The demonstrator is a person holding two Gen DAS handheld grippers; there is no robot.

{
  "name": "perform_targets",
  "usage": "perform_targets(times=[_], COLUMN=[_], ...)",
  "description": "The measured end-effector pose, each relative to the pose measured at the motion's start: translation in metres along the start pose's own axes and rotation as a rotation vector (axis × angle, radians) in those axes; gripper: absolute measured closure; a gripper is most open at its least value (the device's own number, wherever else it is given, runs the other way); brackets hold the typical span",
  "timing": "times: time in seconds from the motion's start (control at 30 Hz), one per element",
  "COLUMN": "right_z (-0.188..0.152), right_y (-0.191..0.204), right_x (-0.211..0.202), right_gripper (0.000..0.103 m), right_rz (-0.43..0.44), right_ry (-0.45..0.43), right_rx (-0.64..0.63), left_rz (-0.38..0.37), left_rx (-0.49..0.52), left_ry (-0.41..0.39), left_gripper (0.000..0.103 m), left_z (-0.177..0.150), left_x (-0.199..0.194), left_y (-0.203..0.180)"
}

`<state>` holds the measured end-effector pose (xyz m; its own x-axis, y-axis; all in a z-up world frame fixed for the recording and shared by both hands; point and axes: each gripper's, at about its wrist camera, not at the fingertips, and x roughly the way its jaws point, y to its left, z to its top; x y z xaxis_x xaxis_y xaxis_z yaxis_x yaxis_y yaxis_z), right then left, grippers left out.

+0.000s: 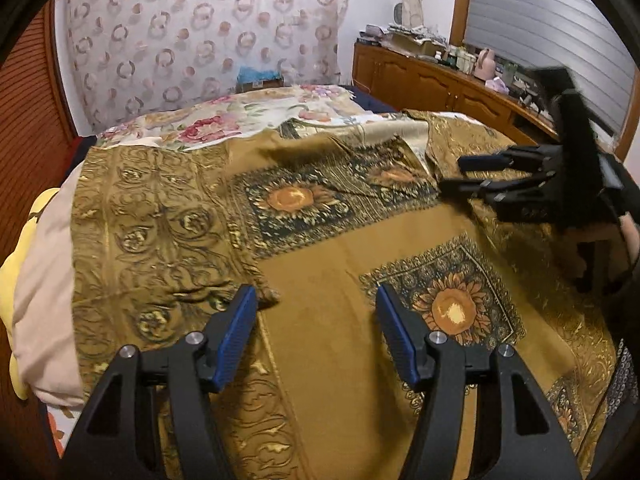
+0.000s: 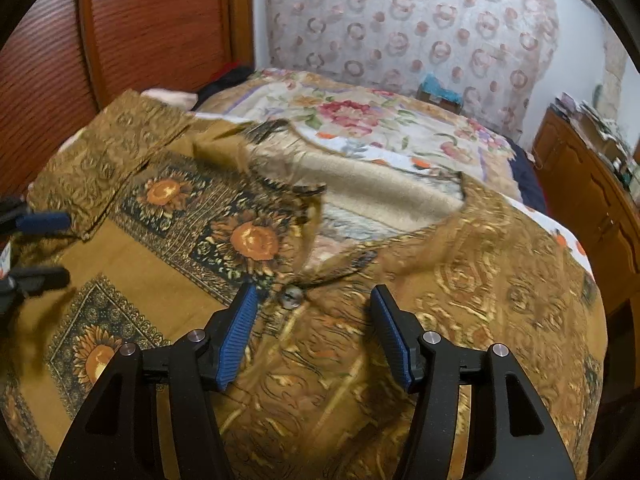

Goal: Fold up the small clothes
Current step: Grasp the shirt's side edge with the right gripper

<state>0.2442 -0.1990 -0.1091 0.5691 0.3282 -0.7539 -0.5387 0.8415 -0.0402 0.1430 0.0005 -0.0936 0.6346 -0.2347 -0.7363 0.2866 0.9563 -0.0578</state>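
Left wrist view: the left gripper (image 1: 316, 320) fills the bottom of the frame, its 2 black arms ending in blue pads (image 1: 236, 336) set wide apart with nothing between them. Beneath and ahead of it, a brown-gold shirt (image 1: 320, 272) printed with sunflower squares lies spread across a bed, covering most of the middle of the frame. 1 sleeve edge of the shirt ends just beside the left pad. At the right edge, the right gripper (image 1: 460, 174) reaches in from the side, blurred, its 2 fingers a little apart just above the cloth. Behind the shirt, in the upper middle, a floral bedspread (image 1: 224, 124) shows. A patterned curtain (image 1: 200, 32) hangs in the upper left, and a wooden cabinet (image 1: 432, 80) crowded with small items runs along the upper right.

Right wrist view: the right gripper (image 2: 310, 320) sits at the bottom centre, blue pads (image 2: 238, 340) wide apart and holding nothing. Directly between and just ahead of them is a shirt button (image 2: 292, 295) at the neck opening. The shirt (image 2: 460, 300) drapes over the lower and middle frame, its open collar (image 2: 392, 200) showing a pale inner lining in the centre. At the left edge, the left gripper (image 2: 44, 248) appears blurred, its 2 tips apart. The floral bedspread (image 2: 360, 124) lies beyond, in the upper middle.
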Motion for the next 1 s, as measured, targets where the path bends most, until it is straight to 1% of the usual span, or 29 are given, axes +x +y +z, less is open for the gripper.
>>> perform_targets(times=[0.1,0.23,0.3,0.43,0.5,0.53,0.6,0.63,0.67,0.73,0.87,0.9,0.97,1.0], right_z=[-0.008,-0.027,-0.037,-0.058,-0.071,-0.077,-0.091,-0.097,-0.104,-0.116,-0.132,-0.135,-0.138,-0.140], right_y=[-0.012,-0.035,-0.056,-0.102,-0.129,-0.139,-0.164,-0.173,-0.182,-0.196,-0.204,-0.205,-0.205,-0.204], right_x=[-0.018,-0.050,-0.069,-0.109,-0.121,-0.124,-0.130,-0.132,-0.133,-0.134,-0.130,-0.129,-0.126,-0.125], right_gripper=[0.043,0.043,0.043,0.043,0.044,0.046,0.049,0.053,0.054,0.055,0.057,0.059,0.062,0.067], right_rz=[0.005,-0.038,-0.080,-0.162,-0.196,-0.212,-0.235,-0.237,-0.236,-0.229,-0.194,-0.190,-0.176,-0.168], right_ry=[-0.028,-0.051,-0.058,-0.085,-0.070,-0.063,-0.043,-0.031,-0.018,0.005,0.033,0.036,0.043,0.046], right_rx=[0.024,0.041,0.070,0.121,0.158,0.174,0.223,0.244,0.263,0.297,0.341,0.348,0.360,0.362], left_rz=[0.002,0.009,0.011,0.022,0.022,0.022,0.014,0.011,0.008,0.010,0.013,0.017,0.023,0.025], left_rx=[0.006,0.014,0.018,0.032,0.033,0.033,0.038,0.043,0.052,0.057,0.055,0.056,0.046,0.038], left_ry=[0.016,0.026,0.040,0.044,0.044,0.044,0.047,0.050,0.054,0.057,0.058,0.058,0.063,0.066], left_gripper=[0.042,0.042,0.042,0.041,0.041,0.040,0.036,0.030,0.026,0.024,0.023,0.022,0.016,0.015], left_z=[-0.003,-0.006,-0.006,-0.006,-0.006,-0.007,-0.006,-0.006,-0.006,-0.005,-0.004,-0.003,-0.002,-0.002], left_x=[0.005,0.010,0.012,0.012,0.013,0.012,0.013,0.015,0.016,0.017,0.018,0.018,0.019,0.020], left_y=[-0.004,-0.009,-0.011,-0.014,-0.015,-0.015,-0.016,-0.016,-0.018,-0.019,-0.019,-0.020,-0.018,-0.017])
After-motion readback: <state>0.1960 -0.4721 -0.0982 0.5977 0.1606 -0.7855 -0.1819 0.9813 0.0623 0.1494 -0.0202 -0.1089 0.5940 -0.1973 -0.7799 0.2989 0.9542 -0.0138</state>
